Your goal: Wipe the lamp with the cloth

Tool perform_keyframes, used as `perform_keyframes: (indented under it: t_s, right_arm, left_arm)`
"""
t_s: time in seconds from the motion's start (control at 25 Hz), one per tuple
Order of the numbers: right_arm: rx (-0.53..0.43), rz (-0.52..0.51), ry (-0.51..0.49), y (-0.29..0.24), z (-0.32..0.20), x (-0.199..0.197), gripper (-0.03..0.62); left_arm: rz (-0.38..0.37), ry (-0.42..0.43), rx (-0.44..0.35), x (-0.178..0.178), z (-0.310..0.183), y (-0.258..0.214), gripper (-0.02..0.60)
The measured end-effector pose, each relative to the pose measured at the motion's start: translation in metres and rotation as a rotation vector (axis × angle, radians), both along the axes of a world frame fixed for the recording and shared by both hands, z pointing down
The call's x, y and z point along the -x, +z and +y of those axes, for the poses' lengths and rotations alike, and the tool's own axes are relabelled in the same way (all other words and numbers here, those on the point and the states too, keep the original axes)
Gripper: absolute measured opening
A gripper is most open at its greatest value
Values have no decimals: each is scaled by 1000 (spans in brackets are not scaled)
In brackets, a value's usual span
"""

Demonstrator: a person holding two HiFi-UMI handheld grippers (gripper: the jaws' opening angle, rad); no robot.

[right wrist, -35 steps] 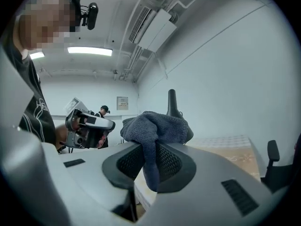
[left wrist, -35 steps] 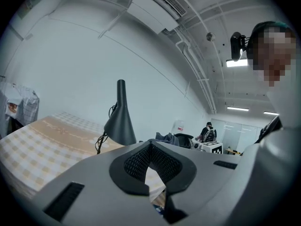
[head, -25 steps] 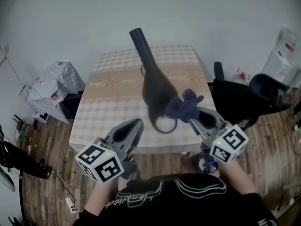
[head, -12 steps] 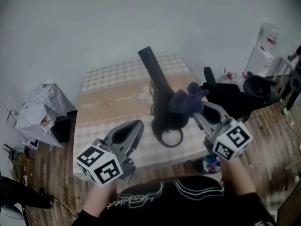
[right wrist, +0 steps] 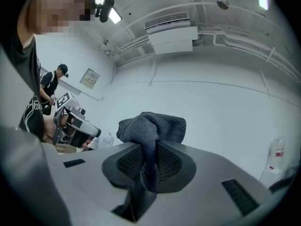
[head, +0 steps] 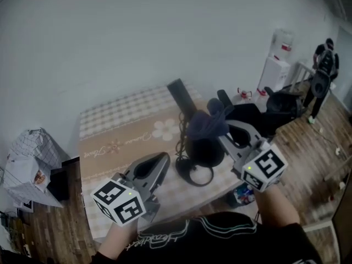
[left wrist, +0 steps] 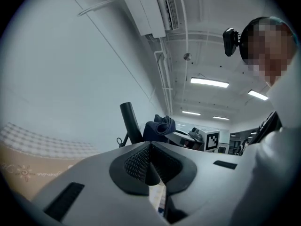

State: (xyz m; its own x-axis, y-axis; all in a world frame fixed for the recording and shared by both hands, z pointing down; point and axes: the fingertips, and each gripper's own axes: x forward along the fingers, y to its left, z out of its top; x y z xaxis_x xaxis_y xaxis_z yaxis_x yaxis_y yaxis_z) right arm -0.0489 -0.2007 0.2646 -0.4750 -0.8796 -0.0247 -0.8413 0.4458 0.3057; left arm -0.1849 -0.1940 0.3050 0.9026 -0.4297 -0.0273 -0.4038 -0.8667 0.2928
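A black lamp [head: 199, 146] lies on the checkered table [head: 110, 126], its neck [head: 179, 95] pointing away and its ring base [head: 193, 172] toward me. My right gripper [head: 219, 132] is shut on a dark blue cloth [head: 208, 122], which rests against the top of the lamp's shade. In the right gripper view the bunched cloth [right wrist: 153, 128] sticks out between the shut jaws of the right gripper [right wrist: 148, 168]. My left gripper [head: 160, 161] is shut on nothing, left of the base. The left gripper view looks past the left gripper [left wrist: 150, 168] at the lamp neck [left wrist: 130, 124] and the cloth [left wrist: 160, 126].
A black office chair [head: 258, 117] stands right of the table. A water dispenser [head: 278, 65] and a person [head: 324, 65] are at the far right. A covered bundle [head: 27, 161] sits on the wooden floor at the left.
The right gripper has carried the cloth from the shade's lower right up onto its upper part. My head view has swung right. The left gripper has barely moved.
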Motion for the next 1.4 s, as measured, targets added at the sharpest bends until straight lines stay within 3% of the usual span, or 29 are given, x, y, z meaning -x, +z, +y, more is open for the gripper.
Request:
perform_keyframes:
  t_s: [0.24, 0.64, 1.0, 1.4]
  right_arm:
    - [-77, 71, 131, -25, -17, 16, 57]
    - [-161, 260, 250, -56, -59, 50, 57]
    - [-155, 392, 310, -46, -81, 72, 57]
    - [-131, 436, 345, -11, -78, 81, 57]
  left_arm:
    - [28, 89, 36, 16, -23, 9, 0]
    - [59, 184, 94, 31, -54, 33, 0]
    - [63, 232, 131, 32, -75, 50, 0]
    - [22, 241, 128, 41, -74, 73, 0]
